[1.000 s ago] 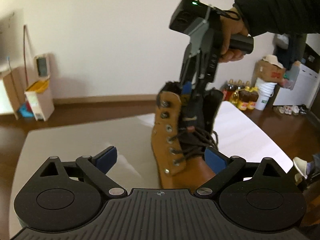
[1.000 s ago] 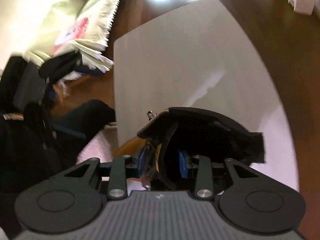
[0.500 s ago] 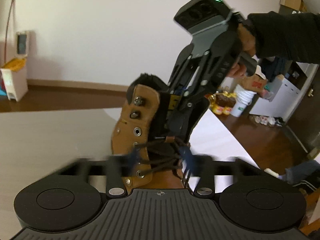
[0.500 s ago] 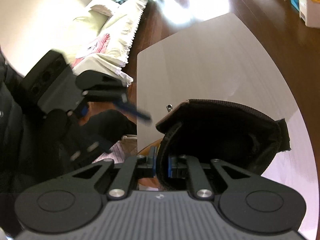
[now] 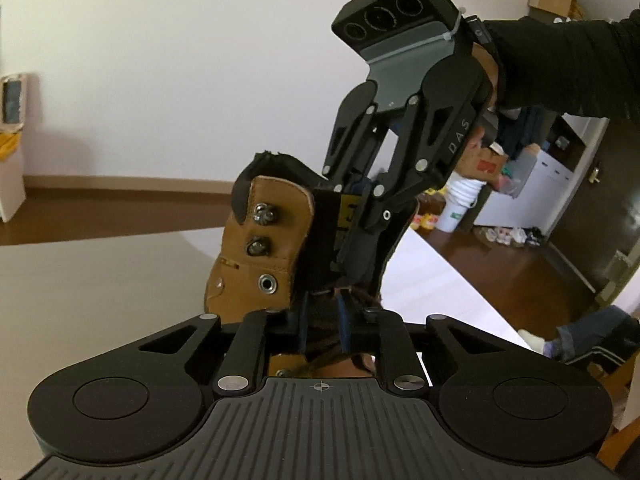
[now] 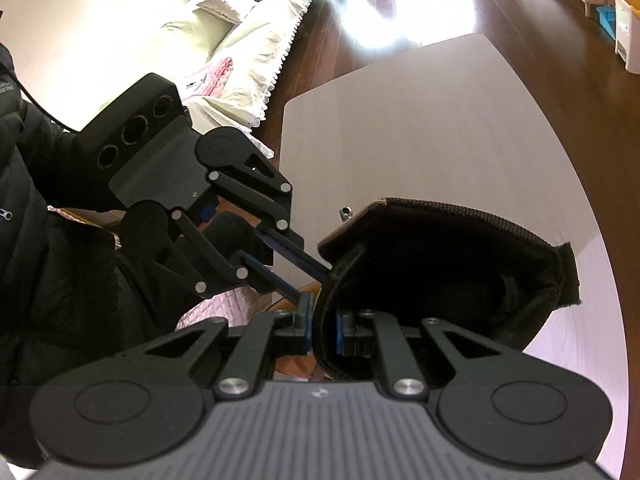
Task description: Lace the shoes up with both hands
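Note:
A tan boot [image 5: 260,264] with a black collar stands on the pale table [image 5: 80,280], hooks and eyelets facing the left wrist view. My right gripper [image 5: 360,220] comes down from above and is shut on the boot's black tongue [image 6: 326,280], which sits between its blue pads [image 6: 306,320]. My left gripper [image 5: 322,320] is low at the boot's front, its jaws closing on the dark brown laces [image 5: 320,312] that fill the gap between the pads. In the right wrist view the left gripper [image 6: 311,282] reaches in from the left to the tongue's edge.
A person's dark sleeve [image 5: 560,64] carries the right gripper. Bucket and bottles [image 5: 456,208] stand on the wood floor past the table's right edge, a white bin [image 5: 12,120] at the far left wall. A sofa with cloths [image 6: 248,32] lies beyond the table.
My left gripper went from wide open to nearly shut and moved down and in to the laces. My right gripper tightened from a loose hold on the tongue and rolled a little.

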A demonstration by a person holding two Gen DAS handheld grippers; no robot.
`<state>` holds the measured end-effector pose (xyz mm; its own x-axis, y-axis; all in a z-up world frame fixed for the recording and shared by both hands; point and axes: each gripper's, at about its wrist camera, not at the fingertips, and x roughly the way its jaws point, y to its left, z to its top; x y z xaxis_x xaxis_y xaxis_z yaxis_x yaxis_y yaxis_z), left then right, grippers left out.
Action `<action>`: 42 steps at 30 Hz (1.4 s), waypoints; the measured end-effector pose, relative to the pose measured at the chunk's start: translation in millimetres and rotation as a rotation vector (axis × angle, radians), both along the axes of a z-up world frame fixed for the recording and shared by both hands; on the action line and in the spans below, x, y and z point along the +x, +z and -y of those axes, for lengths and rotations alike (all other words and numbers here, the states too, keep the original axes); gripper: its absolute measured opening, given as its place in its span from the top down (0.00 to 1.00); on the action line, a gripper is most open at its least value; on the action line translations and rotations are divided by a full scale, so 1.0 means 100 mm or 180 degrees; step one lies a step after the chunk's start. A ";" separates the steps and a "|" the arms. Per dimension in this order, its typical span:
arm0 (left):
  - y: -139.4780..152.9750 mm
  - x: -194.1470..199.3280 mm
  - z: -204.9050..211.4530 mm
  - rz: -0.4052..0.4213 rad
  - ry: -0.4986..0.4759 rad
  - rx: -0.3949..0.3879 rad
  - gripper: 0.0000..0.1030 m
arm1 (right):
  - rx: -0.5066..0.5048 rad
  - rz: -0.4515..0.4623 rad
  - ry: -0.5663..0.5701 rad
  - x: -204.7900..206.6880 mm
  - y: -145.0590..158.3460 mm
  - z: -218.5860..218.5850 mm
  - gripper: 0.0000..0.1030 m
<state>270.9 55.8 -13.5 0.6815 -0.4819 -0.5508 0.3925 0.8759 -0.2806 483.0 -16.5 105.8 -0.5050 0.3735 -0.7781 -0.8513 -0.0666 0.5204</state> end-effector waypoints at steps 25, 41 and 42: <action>0.08 -0.30 0.26 0.0553 -0.0509 0.1013 0.84 | -0.0025 0.0000 0.0121 -0.08 -0.03 0.01 0.87; 0.18 -0.43 0.20 0.0617 -0.0513 0.1156 0.97 | -0.0031 0.0023 0.0118 -0.10 -0.02 0.03 0.87; 0.19 -0.42 0.20 0.0629 -0.0539 0.1171 0.98 | -0.0029 0.0021 0.0112 -0.10 -0.02 0.02 0.87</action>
